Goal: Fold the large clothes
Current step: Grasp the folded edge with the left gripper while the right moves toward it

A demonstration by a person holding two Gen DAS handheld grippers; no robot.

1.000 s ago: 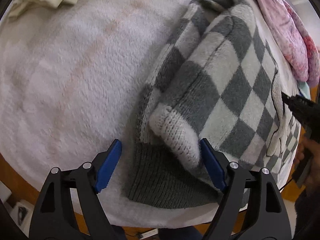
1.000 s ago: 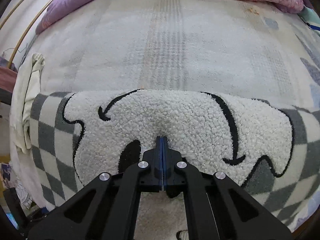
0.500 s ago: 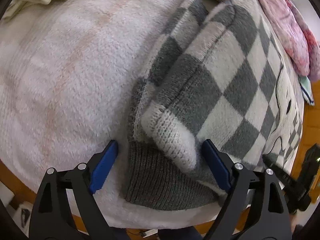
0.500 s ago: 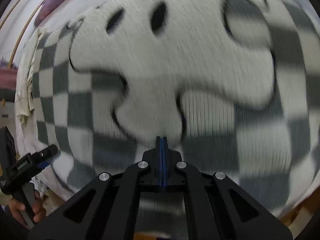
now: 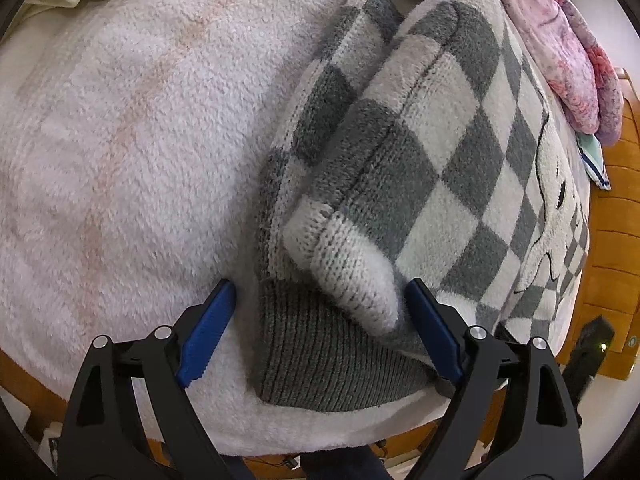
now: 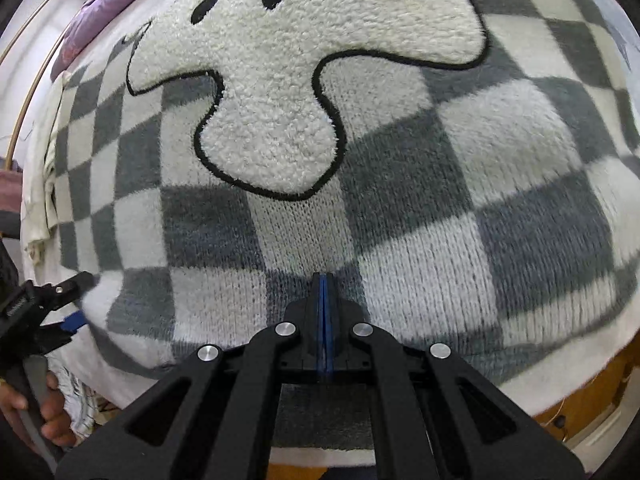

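Clearly the bed [image 5: 120,140], covered with a fluffy white blanket, carries the checked sweater [image 5: 460,152], which lies on its near right part. It looks thick, soft and rather heavy, so I would hold it at the ribbed hem [image 5: 320,360]. The left hand-held gripper [image 5: 320,328] is wide open around the folded cuff [image 5: 348,268]; the right hand-held gripper [image 6: 324,292] is closed, probably pinching knit.

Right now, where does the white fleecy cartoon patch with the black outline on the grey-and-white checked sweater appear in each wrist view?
Left wrist: the white fleecy cartoon patch sits at the far right edge, seen obliquely.
Right wrist: it fills the upper centre, beyond the shut right gripper.
Shared landmark: the grey-and-white checked sweater around the patch.
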